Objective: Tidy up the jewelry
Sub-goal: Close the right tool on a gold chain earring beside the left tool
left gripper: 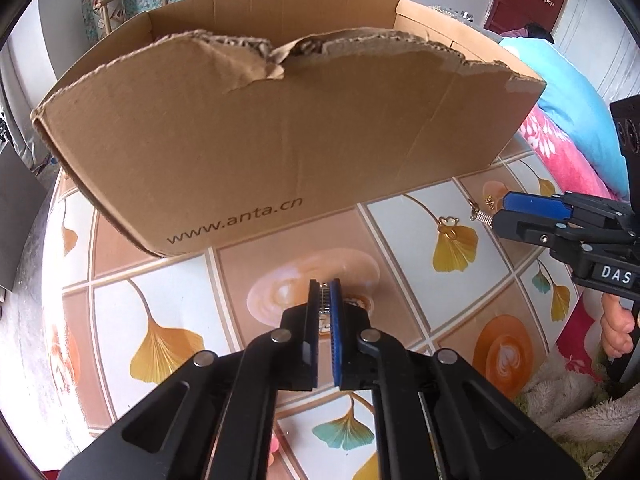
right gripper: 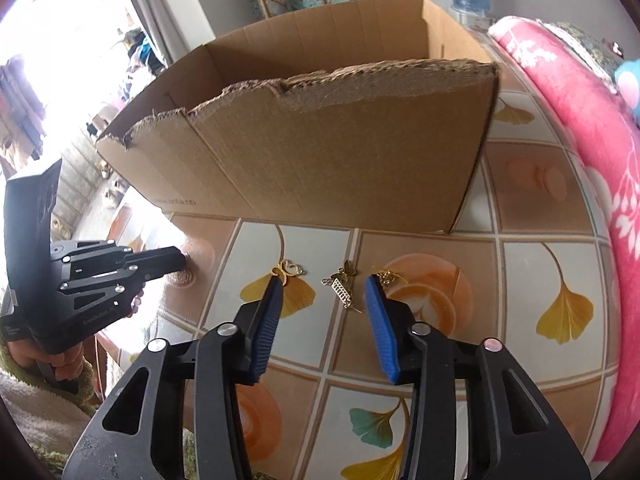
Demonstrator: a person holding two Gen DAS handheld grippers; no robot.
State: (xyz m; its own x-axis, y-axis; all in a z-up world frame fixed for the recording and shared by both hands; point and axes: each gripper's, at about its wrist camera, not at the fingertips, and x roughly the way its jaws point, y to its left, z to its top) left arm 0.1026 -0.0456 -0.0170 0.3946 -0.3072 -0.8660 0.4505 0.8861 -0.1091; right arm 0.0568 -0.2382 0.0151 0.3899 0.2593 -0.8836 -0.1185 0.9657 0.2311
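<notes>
While hidden elsewhere, left claw (left gripper: 325, 286) pinches trinket (left gripper: 325, 308).

The cardboard box (left gripper: 280, 140) reads "www.anta.cn" on its side; the right gripper (left gripper: 498, 214) bears "DAS".

The cardboard box (left gripper: 280, 132) is plain brown with dark lettering at its seven o'clock corner. The tablecloth (right gripper: 532, 280) shows a grid of tan and white squares with yellow and teal ginkgo leaves and orange latte cups. At three o'clock a blanket (right gripper: 592, 152) is pink with white flowers. The charms (right gripper: 340, 284) are gold.
</notes>
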